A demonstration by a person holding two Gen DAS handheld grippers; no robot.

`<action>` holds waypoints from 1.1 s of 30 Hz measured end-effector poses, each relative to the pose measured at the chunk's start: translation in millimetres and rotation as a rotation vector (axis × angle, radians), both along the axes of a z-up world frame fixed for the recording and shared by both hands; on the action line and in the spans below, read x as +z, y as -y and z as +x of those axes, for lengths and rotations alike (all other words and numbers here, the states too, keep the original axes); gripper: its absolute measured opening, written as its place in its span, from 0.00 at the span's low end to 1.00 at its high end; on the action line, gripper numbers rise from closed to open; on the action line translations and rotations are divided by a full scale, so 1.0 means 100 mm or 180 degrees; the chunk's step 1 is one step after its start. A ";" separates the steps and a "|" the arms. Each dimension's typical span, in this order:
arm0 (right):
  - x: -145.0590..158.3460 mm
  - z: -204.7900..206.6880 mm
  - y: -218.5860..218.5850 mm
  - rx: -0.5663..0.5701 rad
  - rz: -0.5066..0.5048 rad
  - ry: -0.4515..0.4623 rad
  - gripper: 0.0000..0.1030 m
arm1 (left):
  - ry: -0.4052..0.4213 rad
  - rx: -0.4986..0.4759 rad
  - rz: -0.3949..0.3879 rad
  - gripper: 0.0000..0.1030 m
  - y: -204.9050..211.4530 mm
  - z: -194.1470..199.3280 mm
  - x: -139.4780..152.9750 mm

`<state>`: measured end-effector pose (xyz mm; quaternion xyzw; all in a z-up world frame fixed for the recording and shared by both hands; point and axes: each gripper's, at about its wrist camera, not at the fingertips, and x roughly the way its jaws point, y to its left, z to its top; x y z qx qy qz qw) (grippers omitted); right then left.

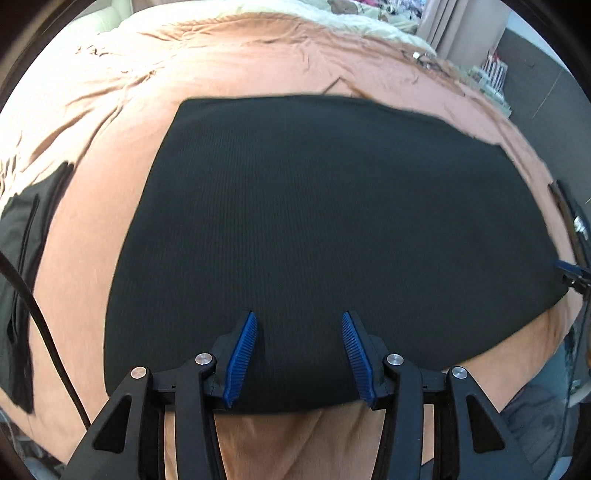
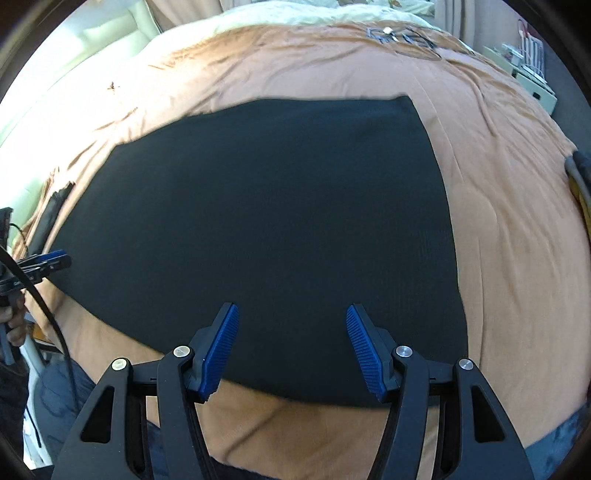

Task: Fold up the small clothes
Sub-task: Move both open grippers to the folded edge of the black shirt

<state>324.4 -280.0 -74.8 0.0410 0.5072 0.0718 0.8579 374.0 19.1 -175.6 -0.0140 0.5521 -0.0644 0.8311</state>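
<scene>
The black garment (image 1: pixel 325 240) lies spread flat on the orange bedsheet (image 1: pixel 229 62), directly ahead of and beneath both claws, with its near hem running just behind the fingertips. The left gripper (image 1: pixel 299 321) sits over the near hem with its jaws apart; the blue ribbed pads (image 1: pixel 242 354) stand clear of each other, cloth lies below the gap, and no fold is pinched between them. The right gripper (image 2: pixel 292 314) sits over the same hem further along, jaws likewise apart, nothing clamped. Seen from the left claw, the right one shows at the far right edge, at the garment's corner; seen from the right claw, the left one appears at the far left edge with a hand (image 2: pixel 14 325) behind it. To the left of the left claw, a second dark cloth (image 1: pixel 26 266) lies on the sheet, apart from the garment. A black cable (image 1: pixel 48 339) crosses in front of that cloth. Far ahead of both claws, pale bedding (image 2: pixel 314 14) borders the sheet.
</scene>
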 end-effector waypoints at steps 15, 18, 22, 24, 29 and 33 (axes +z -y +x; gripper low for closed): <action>0.32 -0.21 -0.22 -0.0213 -0.0176 -0.0033 0.57 | 0.0037 0.0306 -0.0036 0.57 -0.37 -0.38 0.07; 0.43 -0.21 -0.44 -0.0062 -0.0082 0.0074 0.57 | 0.0123 0.0492 -0.0100 0.57 -0.64 -0.45 0.18; 0.45 -0.18 -0.78 0.0175 0.0011 0.0181 0.57 | 0.0207 0.0648 -0.0258 0.57 -0.94 -0.48 0.29; 0.43 -0.16 -0.96 0.0283 0.0062 0.0198 0.51 | 0.0202 0.0690 -0.0243 0.57 -1.03 -0.48 0.30; 0.31 0.00 -1.15 0.0416 0.0191 0.0150 0.41 | 0.0075 0.0894 -0.0521 0.46 -1.29 -0.45 0.19; 0.20 0.07 -1.25 0.0472 0.0289 0.0097 0.38 | -0.0077 0.1051 -0.0725 0.31 -1.41 -0.45 0.05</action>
